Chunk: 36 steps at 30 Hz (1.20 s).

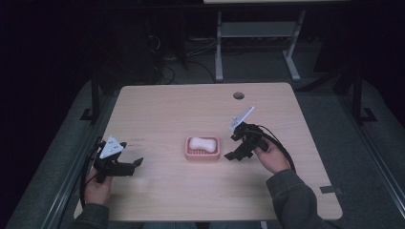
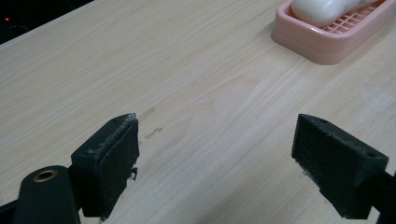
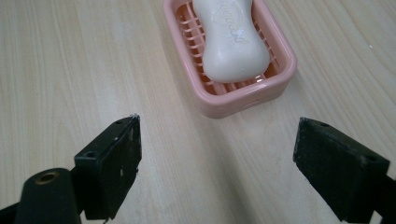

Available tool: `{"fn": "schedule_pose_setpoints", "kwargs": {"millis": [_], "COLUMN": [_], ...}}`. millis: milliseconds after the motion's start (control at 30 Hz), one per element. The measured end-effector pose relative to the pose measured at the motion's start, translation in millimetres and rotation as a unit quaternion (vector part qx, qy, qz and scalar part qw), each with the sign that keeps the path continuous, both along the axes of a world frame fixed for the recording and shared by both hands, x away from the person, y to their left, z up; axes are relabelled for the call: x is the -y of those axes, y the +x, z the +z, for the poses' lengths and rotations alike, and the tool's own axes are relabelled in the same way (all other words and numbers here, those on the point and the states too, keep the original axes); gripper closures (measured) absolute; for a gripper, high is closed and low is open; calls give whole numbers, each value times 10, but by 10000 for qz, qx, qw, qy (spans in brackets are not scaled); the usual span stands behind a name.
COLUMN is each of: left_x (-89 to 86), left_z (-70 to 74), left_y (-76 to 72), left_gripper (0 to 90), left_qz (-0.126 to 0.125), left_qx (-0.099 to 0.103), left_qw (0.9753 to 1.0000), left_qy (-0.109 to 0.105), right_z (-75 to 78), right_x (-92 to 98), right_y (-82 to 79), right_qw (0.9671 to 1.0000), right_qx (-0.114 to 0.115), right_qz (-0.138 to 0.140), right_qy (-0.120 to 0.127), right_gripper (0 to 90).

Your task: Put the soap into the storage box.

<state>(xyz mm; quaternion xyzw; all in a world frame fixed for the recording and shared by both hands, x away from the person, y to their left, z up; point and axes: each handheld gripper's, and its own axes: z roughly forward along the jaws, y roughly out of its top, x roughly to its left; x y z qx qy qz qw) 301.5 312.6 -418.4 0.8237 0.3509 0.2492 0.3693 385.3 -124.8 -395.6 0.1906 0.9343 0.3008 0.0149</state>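
Two handheld grippers rest over a pale wooden table [image 1: 181,191], one in each of a person's hands, with a pink soap dish [image 1: 202,148] between them near the table's middle. A white bar of soap [image 1: 201,143] lies flat inside the dish, on its slatted floor. The right gripper [image 1: 231,156] sits just beside the dish, its black jaws spread wide and holding nothing. In the right gripper view, the soap dish [image 3: 243,95] lies straight ahead of the jaws, a little beyond their tips and roughly centred on the gap between them, with the soap [image 3: 232,42] running lengthwise away from the jaws. The left gripper [image 1: 140,162] is well apart from the dish, its jaws pointing toward it, also wide open and empty. In the left gripper view, the soap dish [image 2: 322,44] appears far ahead and off toward the right-hand jaw, partly cut off by the frame's top edge, with bare wood grain [image 2: 205,102] between the jaws. Neither gripper touches the dish or the soap.
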Motion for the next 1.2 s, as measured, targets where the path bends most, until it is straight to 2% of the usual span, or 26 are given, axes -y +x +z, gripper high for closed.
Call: {"fn": "schedule_pose_setpoints", "kwargs": {"millis": [367, 467, 733, 867, 933, 1200], "left_x": [-1, -1, 4, 2, 3, 1], "left_z": [0, 0, -4, -4, -7, -6], "left_y": [-1, -1, -1, -2, -3, -1], "left_gripper": [145, 145, 145, 145, 145, 145], "left_qz": [8, 3, -7, -6, 6, -11], "left_qx": [-1, 1, -18, -18, -26, -8], "left_qw": [10000, 10000, 10000, 10000, 10000, 10000], "left_qy": [-4, 2, 11, -2, -12, 13], "right_z": [4, -9, -76, -68, -68, -129], "right_x": [47, 71, 137, 155, 167, 258], "right_y": [-47, -73, -104, -125, -162, -208], "right_qw": [10000, 9999, 9999, 9999, 10000, 9999], "right_qx": [-54, 101, -103, -97, 11, -101], "right_qz": [19, -15, -30, -15, -60, -60], "right_qy": [-13, 12, 57, 58, 46, 40], "right_gripper": [145, 145, 145, 145, 145, 145]}}
